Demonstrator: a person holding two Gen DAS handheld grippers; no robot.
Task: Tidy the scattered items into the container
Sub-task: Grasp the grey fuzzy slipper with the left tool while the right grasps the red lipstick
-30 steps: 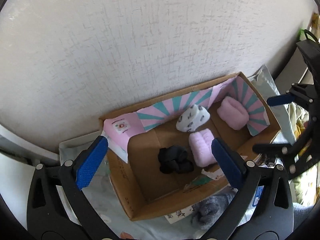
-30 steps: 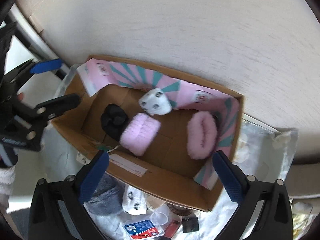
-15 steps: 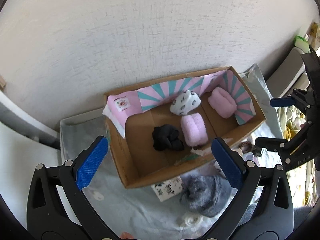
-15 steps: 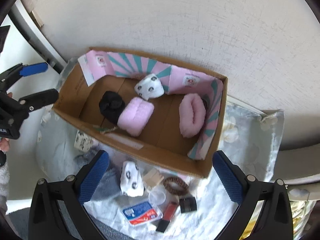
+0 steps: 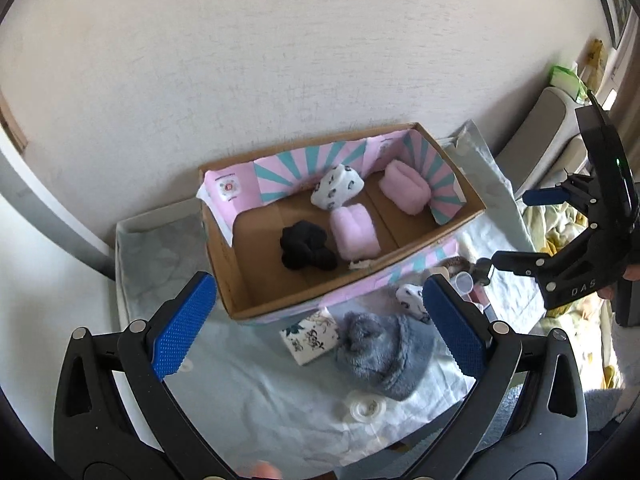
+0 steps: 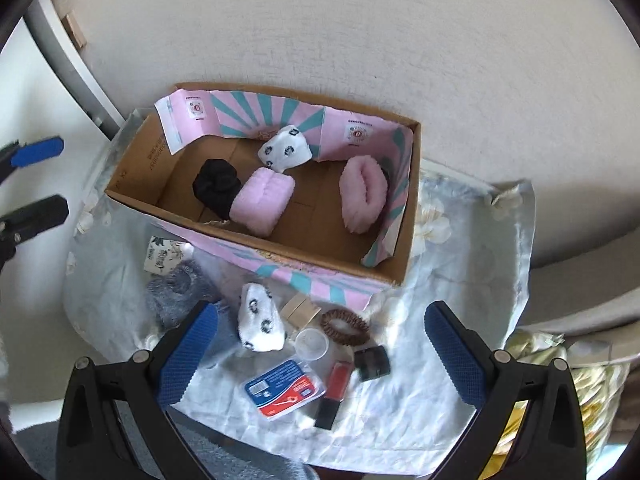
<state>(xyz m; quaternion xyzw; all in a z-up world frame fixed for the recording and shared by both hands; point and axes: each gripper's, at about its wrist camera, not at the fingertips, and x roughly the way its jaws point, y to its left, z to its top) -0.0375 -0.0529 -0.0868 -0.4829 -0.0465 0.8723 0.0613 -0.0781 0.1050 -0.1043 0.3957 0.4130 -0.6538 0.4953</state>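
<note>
Now both grippers hang above the scene with their jaws spread wide and nothing between them. The left gripper (image 5: 320, 320) is over the near left part of the cloth (image 5: 248, 384), and the right gripper (image 6: 320, 352) is over the small things in front of the box (image 6: 408, 204).

The box stands on the cloth against the wall (image 6: 320, 20). Inside it lie a black sock roll (image 6: 216, 188), a pink roll (image 6: 264, 202) touching the black one, a white patterned sock (image 6: 284, 150) at the back wall of the box, and a second pink roll (image 6: 364, 194) at the right end.

Outside, on the cloth, a grey fluffy roll (image 5: 380, 352) lies just before the box, with a flowered packet (image 5: 310, 338) touching its left side. Beside it to the right are a second white patterned sock (image 6: 260, 324), a beige block (image 6: 300, 310), a brown hair tie (image 6: 344, 326), a clear cup (image 6: 312, 344), a small black box (image 6: 372, 362), a red stick (image 6: 340, 376) and a blue-red packet (image 6: 284, 388). These small things lie close together, some of them touching. A clear tape ring (image 5: 366, 408) lies on the cloth nearer to the left gripper.
</note>
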